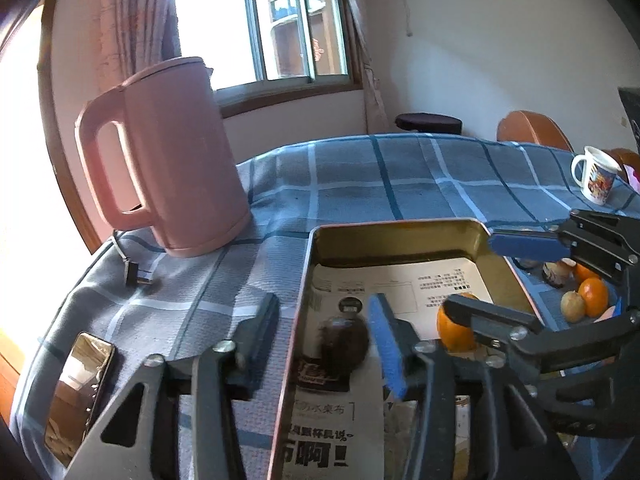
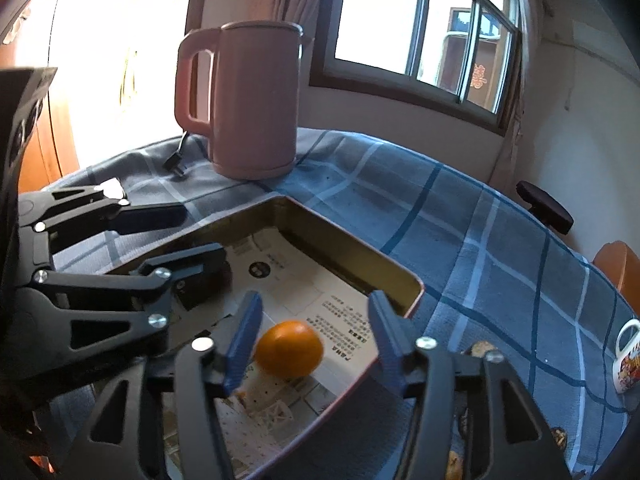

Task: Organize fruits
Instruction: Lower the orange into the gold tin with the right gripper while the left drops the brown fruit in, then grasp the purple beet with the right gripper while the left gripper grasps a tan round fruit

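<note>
We look close down from each gripper into the tin (image 1: 400, 240) near the table's (image 2: 480, 240) window edge; both share the kettle (image 1: 168, 160).

Tin tray (image 2: 404, 276) on table, paper-lined; orange (image 2: 289, 349) + dark fruit (image 1: 344, 340) inside. Kettle (image 2: 252, 100) behind tray; mug (image 1: 596, 180) far right.
</note>
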### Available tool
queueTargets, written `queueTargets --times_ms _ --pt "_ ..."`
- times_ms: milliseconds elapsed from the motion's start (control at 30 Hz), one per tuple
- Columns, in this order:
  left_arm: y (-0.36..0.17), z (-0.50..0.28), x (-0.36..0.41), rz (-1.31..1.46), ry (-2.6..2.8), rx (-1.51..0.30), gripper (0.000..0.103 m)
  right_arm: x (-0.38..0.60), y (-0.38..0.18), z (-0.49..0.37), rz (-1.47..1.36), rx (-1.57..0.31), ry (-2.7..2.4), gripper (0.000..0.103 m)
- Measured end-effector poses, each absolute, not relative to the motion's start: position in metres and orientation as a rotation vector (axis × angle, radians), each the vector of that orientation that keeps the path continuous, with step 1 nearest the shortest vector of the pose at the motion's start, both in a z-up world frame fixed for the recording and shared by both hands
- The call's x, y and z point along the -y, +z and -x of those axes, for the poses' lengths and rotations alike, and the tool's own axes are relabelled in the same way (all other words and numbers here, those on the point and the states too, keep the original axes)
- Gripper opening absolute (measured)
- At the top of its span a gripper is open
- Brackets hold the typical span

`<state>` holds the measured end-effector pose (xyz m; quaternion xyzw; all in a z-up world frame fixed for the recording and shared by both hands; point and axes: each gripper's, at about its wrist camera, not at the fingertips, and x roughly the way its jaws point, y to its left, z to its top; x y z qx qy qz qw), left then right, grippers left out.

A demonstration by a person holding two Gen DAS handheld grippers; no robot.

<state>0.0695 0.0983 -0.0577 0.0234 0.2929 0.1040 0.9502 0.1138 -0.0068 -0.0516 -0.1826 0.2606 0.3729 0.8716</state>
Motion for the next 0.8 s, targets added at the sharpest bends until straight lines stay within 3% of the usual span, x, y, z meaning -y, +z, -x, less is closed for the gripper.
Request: queueTargets --times_ms 67,167,533,800 --pt "-0.053 -0.063 -0.100 -0.036 0.224 -0.573 0.066 0.012 -0.047 -0.112 0.360 -0.533 0.781 0.067" --pt "-0.043 -0.053 -0.097 -0.007 0.202 -0.533 0.073 0.025 -0.036 -0.106 0.323 -0.501 0.777 0.073" --pt "-0.028 -0.047 -0.021 -0.042 0.044 -0.478 0.075 0.126 -0.002 -0.084 0.233 -0.394 0.604 0.083" --pt "-0.039 -0.057 0.039 -0.102 -0.062 -0.525 0.075 0.205 -0.019 -0.093 0.161 -0.443 0.399 0.084"
